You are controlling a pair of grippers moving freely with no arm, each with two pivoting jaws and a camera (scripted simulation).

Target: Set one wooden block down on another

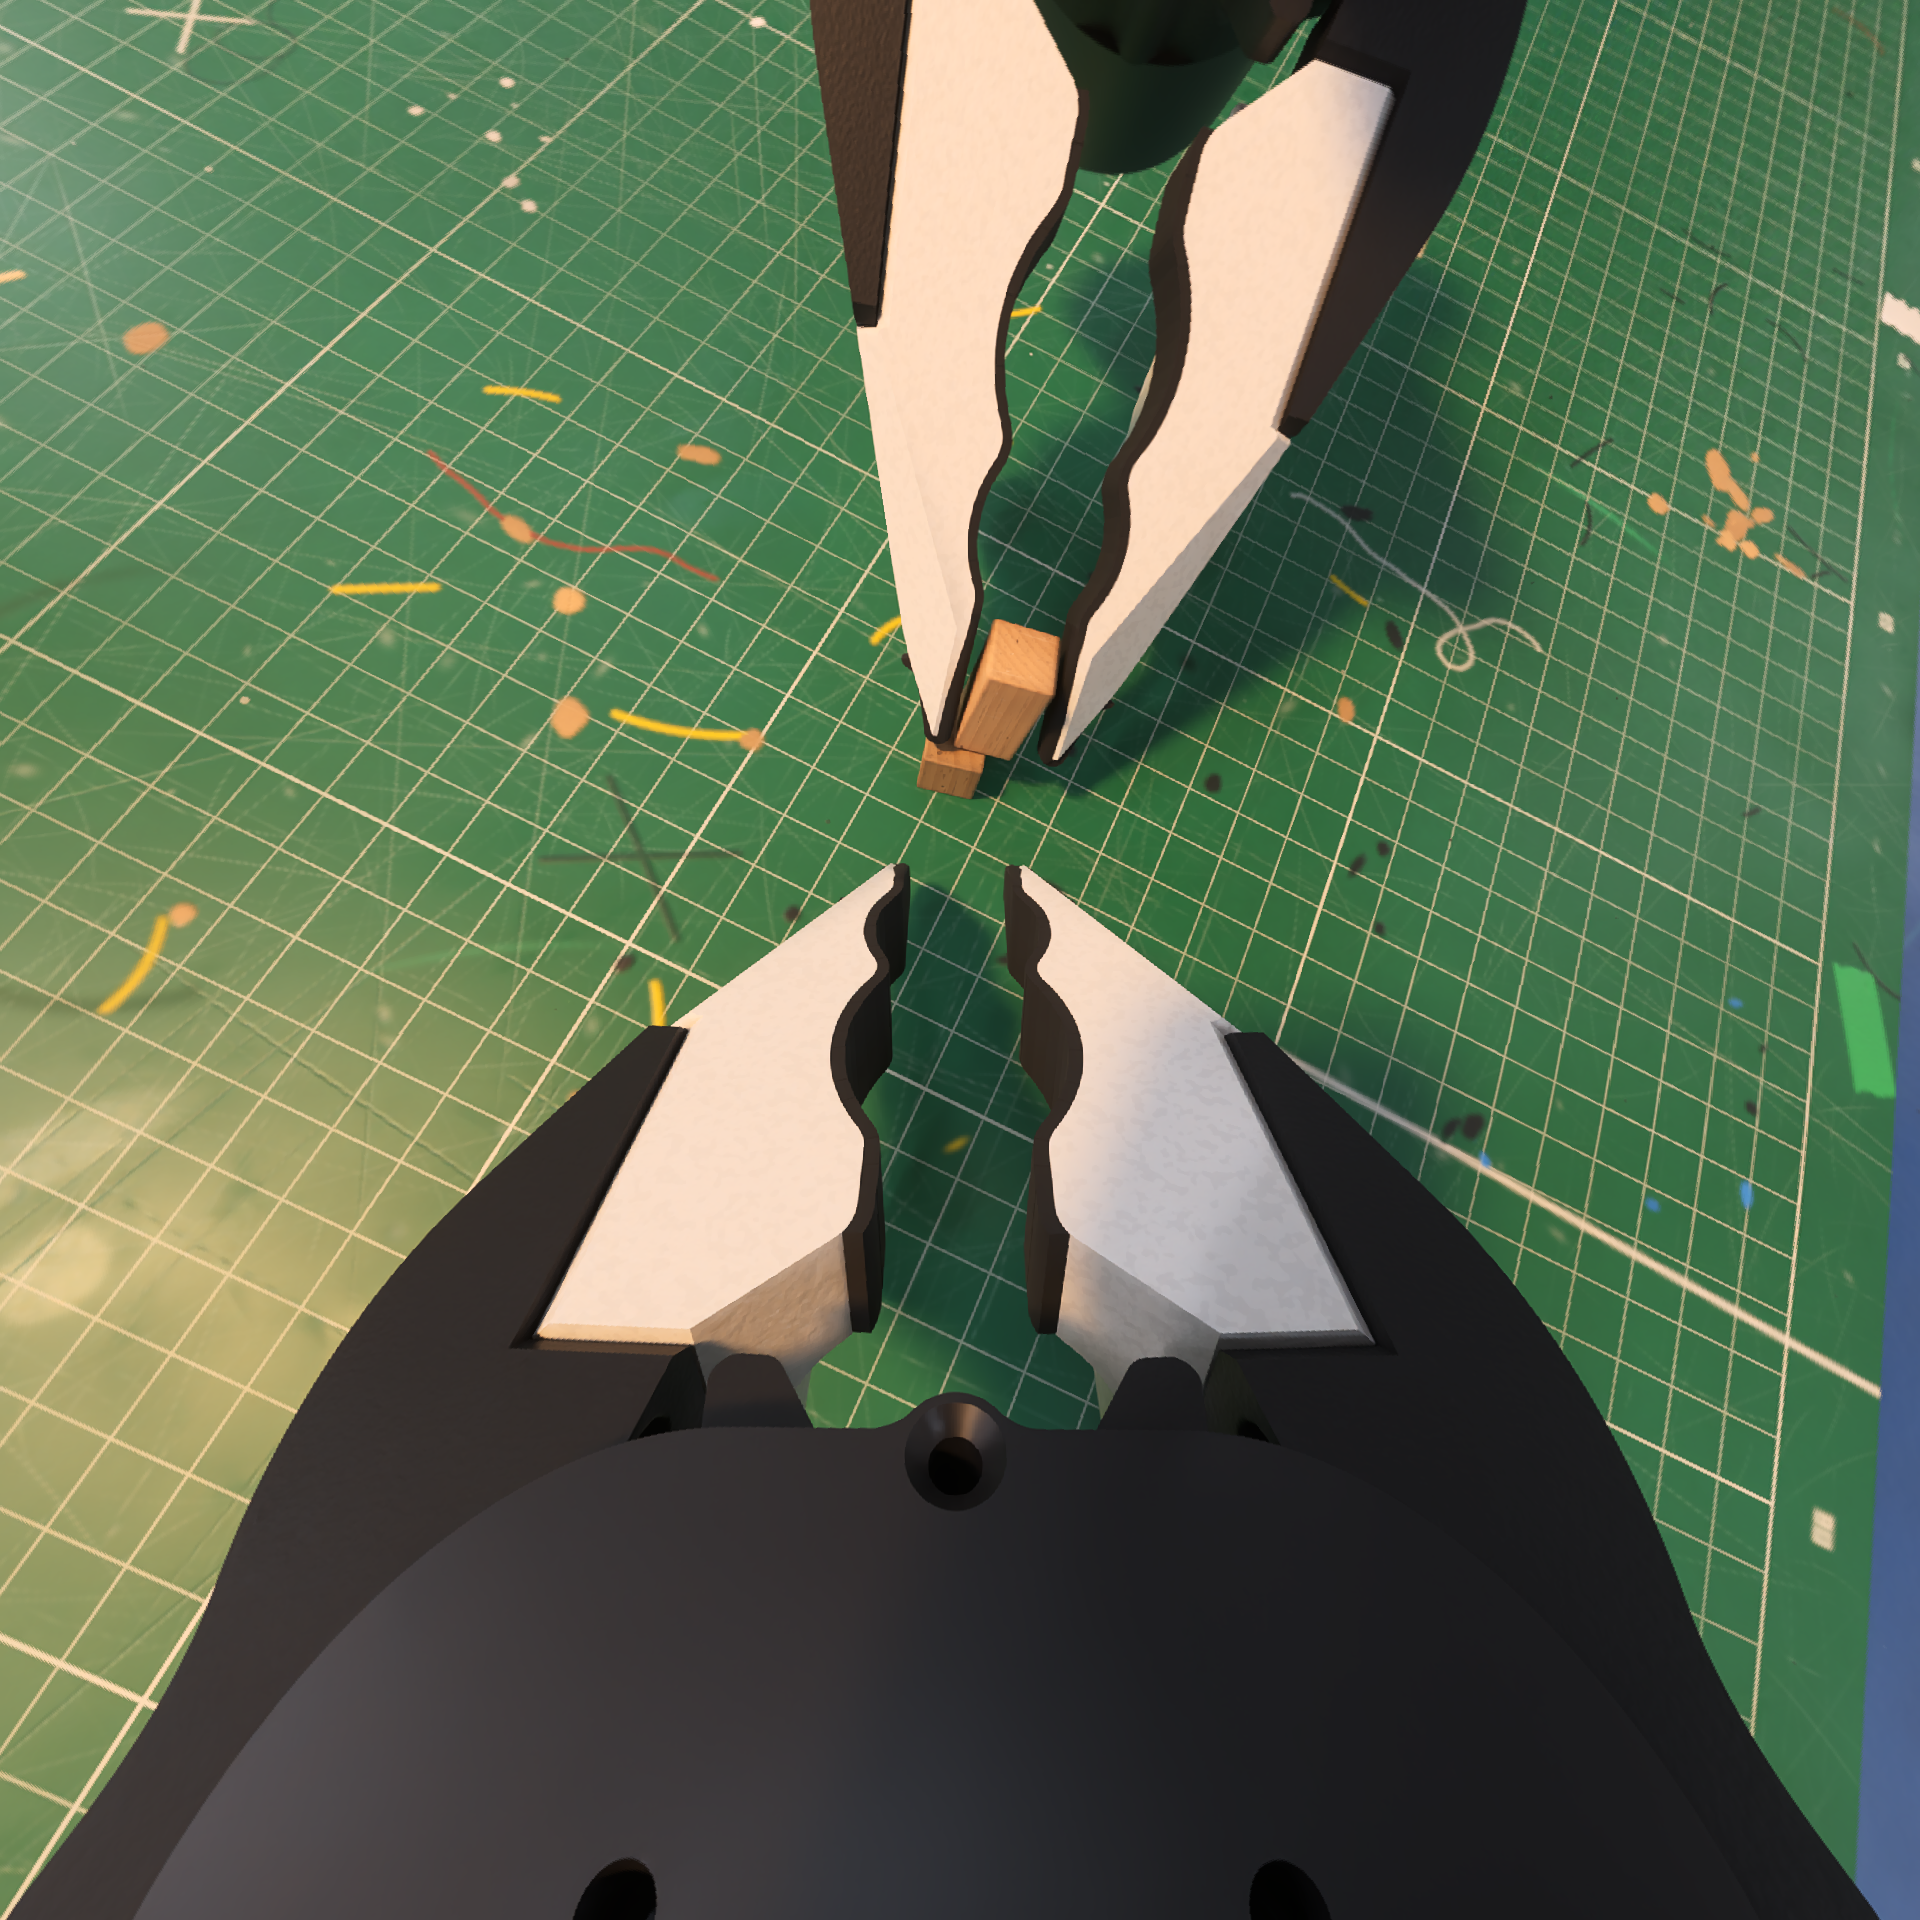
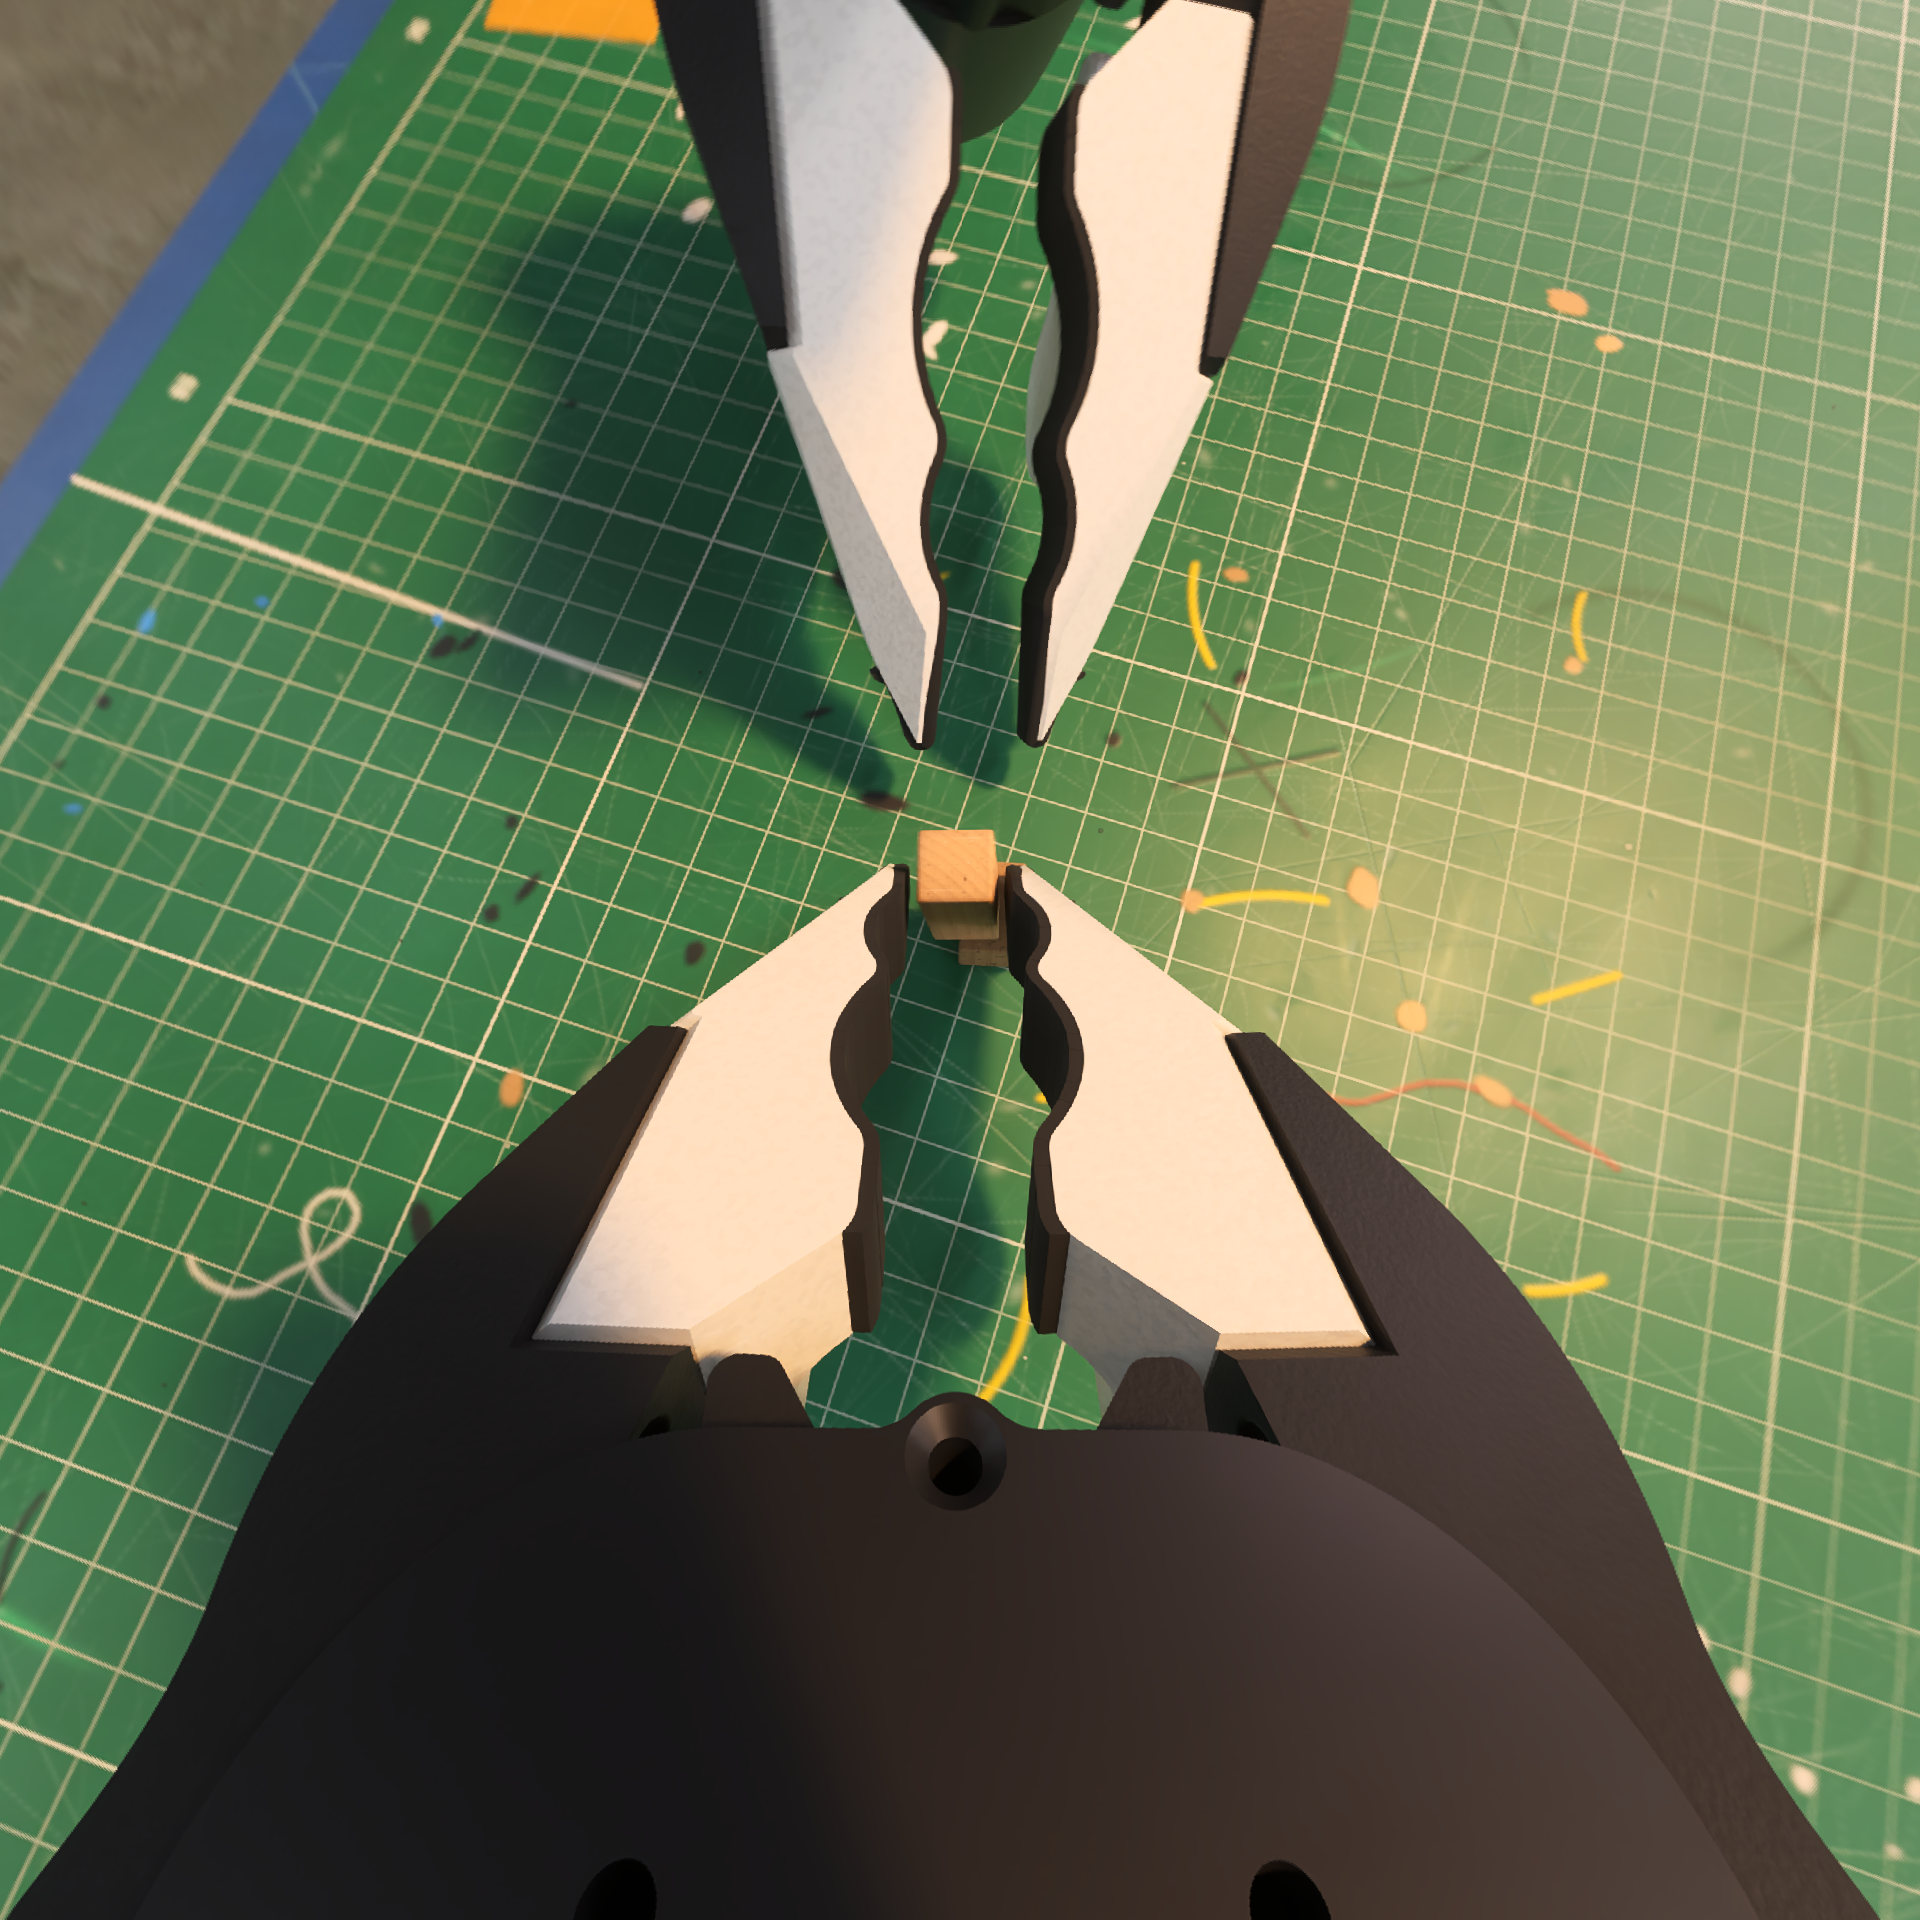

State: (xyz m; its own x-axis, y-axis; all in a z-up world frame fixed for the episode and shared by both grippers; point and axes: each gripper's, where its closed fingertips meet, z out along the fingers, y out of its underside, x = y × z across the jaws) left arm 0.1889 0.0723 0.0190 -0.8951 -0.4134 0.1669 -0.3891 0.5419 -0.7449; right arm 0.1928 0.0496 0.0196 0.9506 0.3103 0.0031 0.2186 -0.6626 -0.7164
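Observation:
Two small wooden blocks sit on the green cutting mat [image 1: 416,935]. My right gripper [image 2: 956,873] is shut on the upper block [image 2: 956,864], held slightly tilted. Its bottom touches the lower block [image 2: 982,951], offset to one side. In the left wrist view the right gripper [image 1: 995,743] comes down from the top, with the upper block [image 1: 1010,681] between its fingers and the lower block [image 1: 951,774] beneath. My left gripper [image 1: 958,873] is open and empty, tips just short of the blocks. It faces the right gripper, and the right wrist view shows it [image 2: 977,740] beyond the blocks.
The mat carries grid lines, paint flecks and scribbles. Its blue border [image 1: 1891,1558] runs along the right side in the left wrist view and also shows at the upper left in the right wrist view [image 2: 156,291], with grey ground beyond. An orange patch [image 2: 571,16] lies at the far edge.

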